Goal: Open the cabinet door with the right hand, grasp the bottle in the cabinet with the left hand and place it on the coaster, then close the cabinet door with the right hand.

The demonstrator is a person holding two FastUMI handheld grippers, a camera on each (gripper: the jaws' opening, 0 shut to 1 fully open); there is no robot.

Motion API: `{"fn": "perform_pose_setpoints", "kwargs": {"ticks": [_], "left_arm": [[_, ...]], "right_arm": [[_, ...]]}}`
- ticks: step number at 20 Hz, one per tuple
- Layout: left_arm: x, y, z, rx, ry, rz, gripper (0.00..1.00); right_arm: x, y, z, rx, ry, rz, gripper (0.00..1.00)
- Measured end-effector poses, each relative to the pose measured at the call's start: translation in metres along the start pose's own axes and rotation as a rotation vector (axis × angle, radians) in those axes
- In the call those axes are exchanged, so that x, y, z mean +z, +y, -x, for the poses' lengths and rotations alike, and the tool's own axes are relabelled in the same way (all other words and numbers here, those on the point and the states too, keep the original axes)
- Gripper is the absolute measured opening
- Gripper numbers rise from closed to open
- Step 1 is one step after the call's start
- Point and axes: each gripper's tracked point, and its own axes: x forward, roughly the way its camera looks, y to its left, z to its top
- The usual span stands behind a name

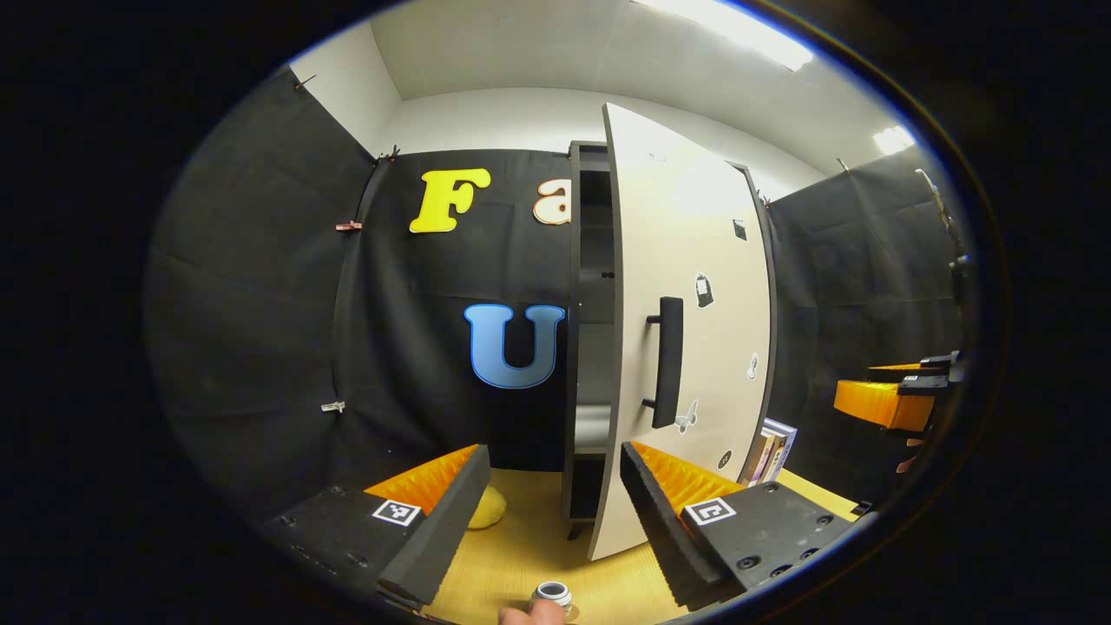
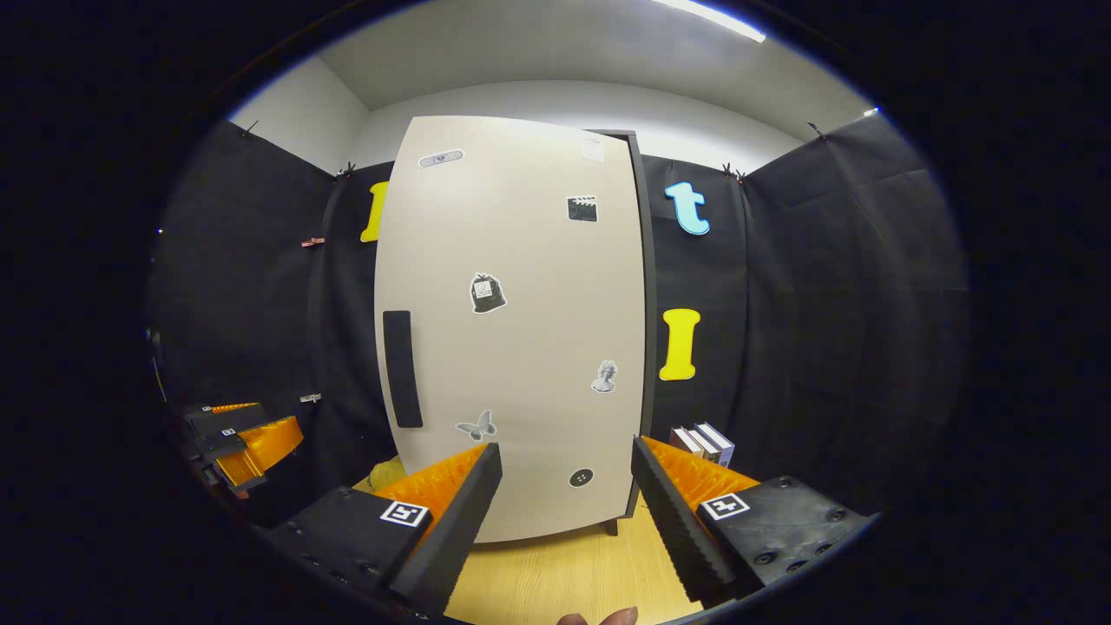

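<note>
The left gripper (image 1: 555,512) hangs with its jaws wide apart over the pale wooden surface (image 1: 529,555). Ahead, the tall dark cabinet (image 1: 590,347) has its cream, sticker-dotted door (image 1: 694,260) ajar, black bar handle (image 1: 667,360) facing out. A small grey-capped bottle (image 1: 552,595) stands at the bottom edge, a fingertip (image 1: 529,615) touching it. A yellow object (image 1: 486,508) lies near the cabinet's foot.

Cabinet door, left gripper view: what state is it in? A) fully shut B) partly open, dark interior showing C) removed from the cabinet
B: the cabinet door stands swung out from the cabinet, with dark shelves showing in the gap beside its handle.
</note>
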Motion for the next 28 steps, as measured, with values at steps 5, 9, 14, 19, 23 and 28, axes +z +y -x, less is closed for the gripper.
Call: {"fn": "perform_pose_setpoints", "kwargs": {"ticks": [5,9,14,19,23,28], "left_arm": [[0.005,-0.008,0.001,-0.008,-0.006,-0.015,0.94],[0.007,-0.013,0.001,-0.015,-0.013,-0.030,0.94],[0.005,-0.018,0.001,-0.020,-0.008,-0.025,0.94],[0.005,-0.022,0.000,-0.022,-0.006,-0.023,0.94],[0.006,-0.025,0.000,-0.026,-0.010,-0.021,0.94],[0.005,-0.027,0.000,-0.031,-0.008,-0.023,0.95]], "right_arm": [[0.001,-0.004,0.000,-0.017,-0.004,0.019,0.98],[0.002,-0.005,0.001,-0.026,-0.005,0.030,0.98],[0.002,-0.009,0.000,-0.033,-0.007,0.038,0.98],[0.002,-0.014,0.000,-0.048,-0.007,0.028,0.98],[0.003,-0.017,0.001,-0.061,-0.007,0.034,0.99],[0.009,-0.022,-0.001,-0.067,-0.004,0.033,0.98]]}}
